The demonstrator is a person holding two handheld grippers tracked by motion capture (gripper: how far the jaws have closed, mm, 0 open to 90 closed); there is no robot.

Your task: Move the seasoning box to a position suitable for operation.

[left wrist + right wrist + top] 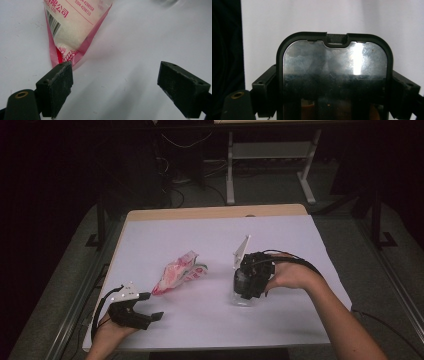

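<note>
A pink and white plastic bag [177, 272] of white grains lies on the white table [210, 235], left of centre. My left gripper [152, 306] rests near the front left corner, open, with its jaws pointing at the bag. In the left gripper view the bag's pink corner [75, 27] lies just beyond the left fingertip of that open gripper [115, 75], untouched. My right gripper [248, 285] points down at the table's right-centre, over a clear container [243, 299]. In the right gripper view the container's black-rimmed, shiny top [334, 72] sits between the fingers [265, 92], which press on its two sides.
A wooden strip [215, 212] edges the far side of the table. Beyond it are white desk legs [230, 175] and cables on a grey floor. A dark drop runs along the table's left edge [227, 50] in the right gripper view.
</note>
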